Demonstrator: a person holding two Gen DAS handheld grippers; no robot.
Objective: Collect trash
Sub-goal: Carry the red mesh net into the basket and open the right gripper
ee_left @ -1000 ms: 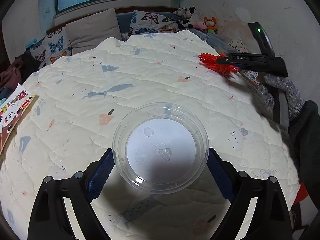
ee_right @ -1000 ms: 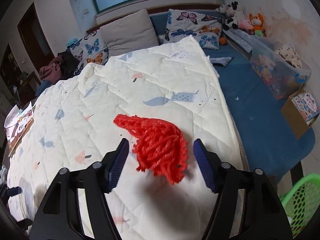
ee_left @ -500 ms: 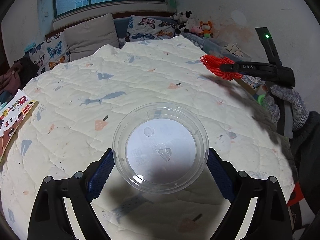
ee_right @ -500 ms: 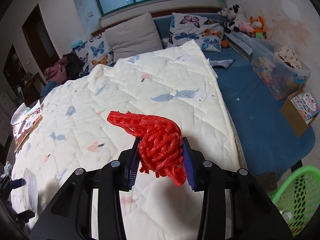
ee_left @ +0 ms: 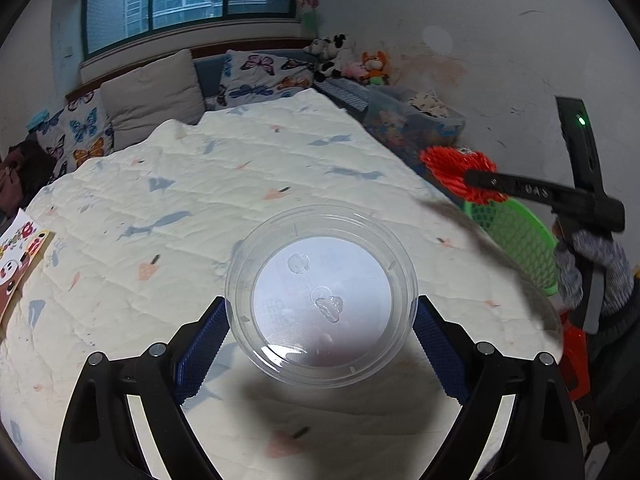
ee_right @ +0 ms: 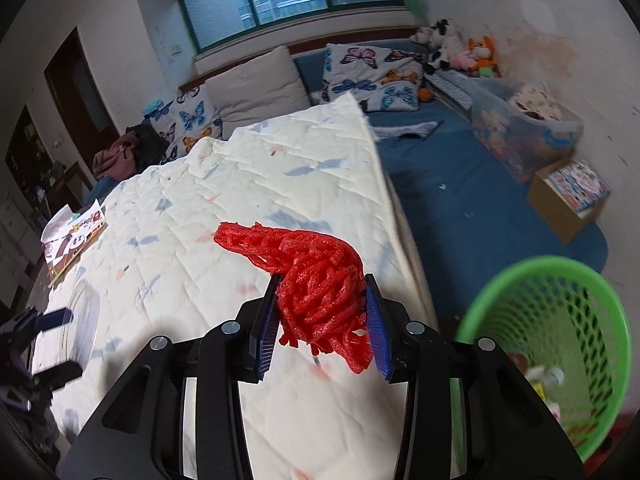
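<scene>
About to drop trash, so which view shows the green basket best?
Right wrist: the green basket shows its open mouth, mesh wall and trash inside, beside the bed. The left wrist view shows only part of its rim and mesh behind the red netting.

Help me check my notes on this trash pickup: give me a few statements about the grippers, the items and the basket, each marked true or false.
1. The right gripper is clamped on the red foam net. True.
2. The left gripper holds a crumpled paper ball. False: a clear plastic container sits between its blue pads.
3. The green mesh basket stands on the bed. False: it stands off the quilt's edge, lower down, beside the bed.
4. The basket already has items inside. True.
5. The red net is already in the basket. False: it is in the right gripper, above the quilt's edge.
</scene>
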